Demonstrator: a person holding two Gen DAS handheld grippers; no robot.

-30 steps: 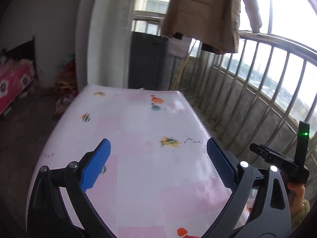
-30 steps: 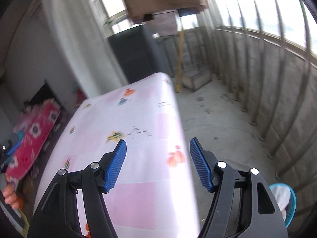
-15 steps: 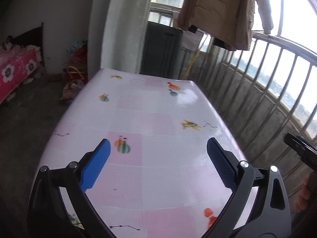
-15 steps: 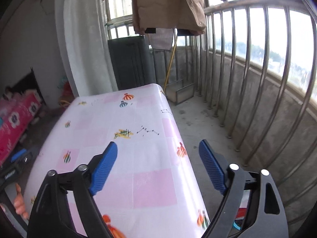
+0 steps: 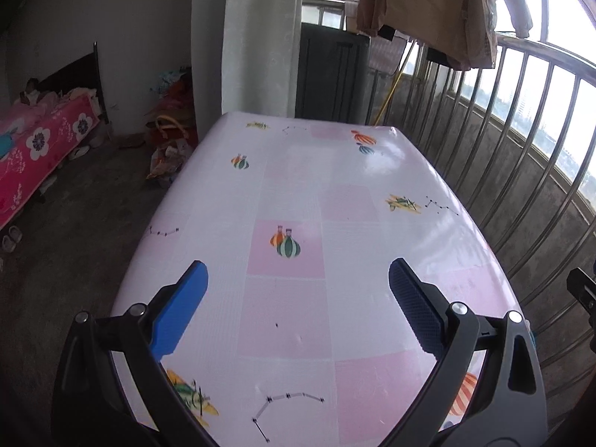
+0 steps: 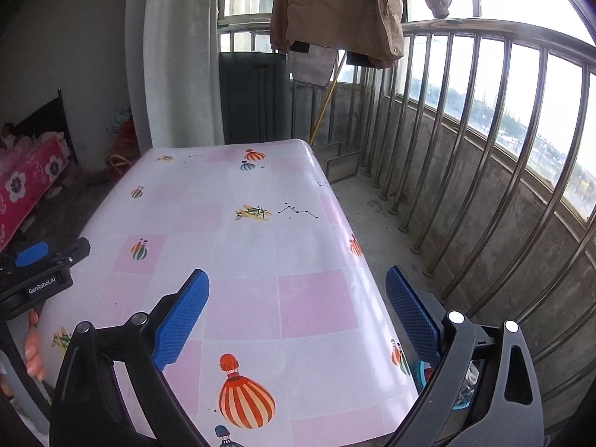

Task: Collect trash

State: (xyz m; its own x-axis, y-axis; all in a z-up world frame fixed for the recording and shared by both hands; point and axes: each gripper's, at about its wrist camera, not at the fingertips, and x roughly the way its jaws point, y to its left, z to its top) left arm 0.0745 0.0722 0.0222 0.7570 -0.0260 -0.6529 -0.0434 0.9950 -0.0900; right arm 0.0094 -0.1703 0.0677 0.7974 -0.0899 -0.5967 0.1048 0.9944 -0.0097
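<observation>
My left gripper (image 5: 298,298) is open and empty above the near end of a table with a pink and white patterned cloth (image 5: 316,186). My right gripper (image 6: 296,298) is open and empty above the table's near right corner (image 6: 260,223). No trash shows on the table top. A blue bin (image 6: 419,370) stands on the floor by the table's right corner, mostly hidden behind my right finger. The left gripper also shows at the left edge of the right wrist view (image 6: 37,264).
A metal balcony railing (image 6: 484,130) runs along the right. A brown coat (image 6: 342,7) hangs above the far end. A dark cabinet (image 5: 331,74) and a white curtain (image 5: 257,37) stand behind the table. A bed with a pink cover (image 5: 33,149) is at the left.
Both grippers have pulled back and risen, so more of the table shows. The right wrist view has swung level and the bin is now hidden behind my right finger.
</observation>
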